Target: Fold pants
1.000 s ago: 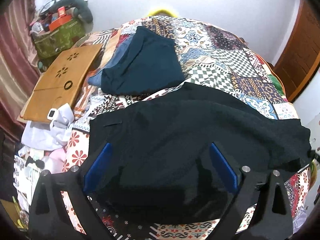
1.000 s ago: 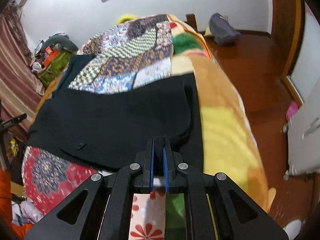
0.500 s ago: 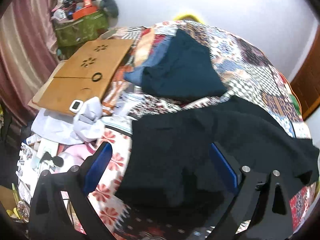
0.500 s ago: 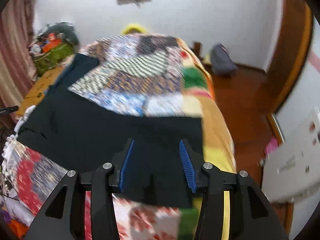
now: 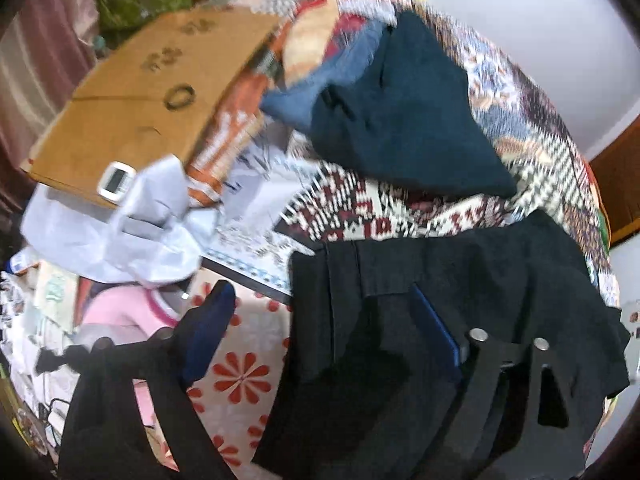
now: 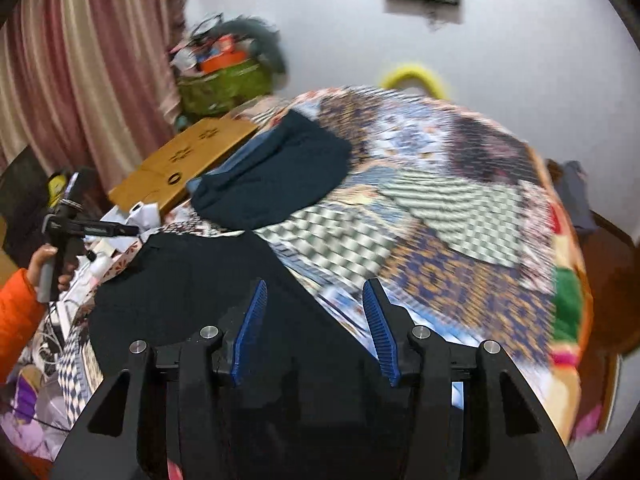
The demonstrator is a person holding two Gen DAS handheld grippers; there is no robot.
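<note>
Black pants (image 5: 420, 340) lie folded on the near part of a patchwork quilt (image 5: 532, 128); they also show in the right wrist view (image 6: 208, 280). My left gripper (image 5: 320, 308) is open over the pants' left edge, one finger above the flowered sheet, the other above the black cloth. My right gripper (image 6: 314, 300) is open and empty, held above the pants' right part and the quilt (image 6: 440, 220).
A dark teal folded garment (image 5: 404, 112) with blue jeans under it lies farther back; it shows in the right wrist view too (image 6: 276, 176). A wooden lap table (image 5: 152, 92), white cloth (image 5: 132, 224) and clutter sit at the left. The bed's right edge drops to a wooden floor (image 6: 612, 300).
My right gripper opened, let go of the pants and swung left. My left gripper stayed open and shifted left toward the pants' edge. The pants now lie folded more narrowly.
</note>
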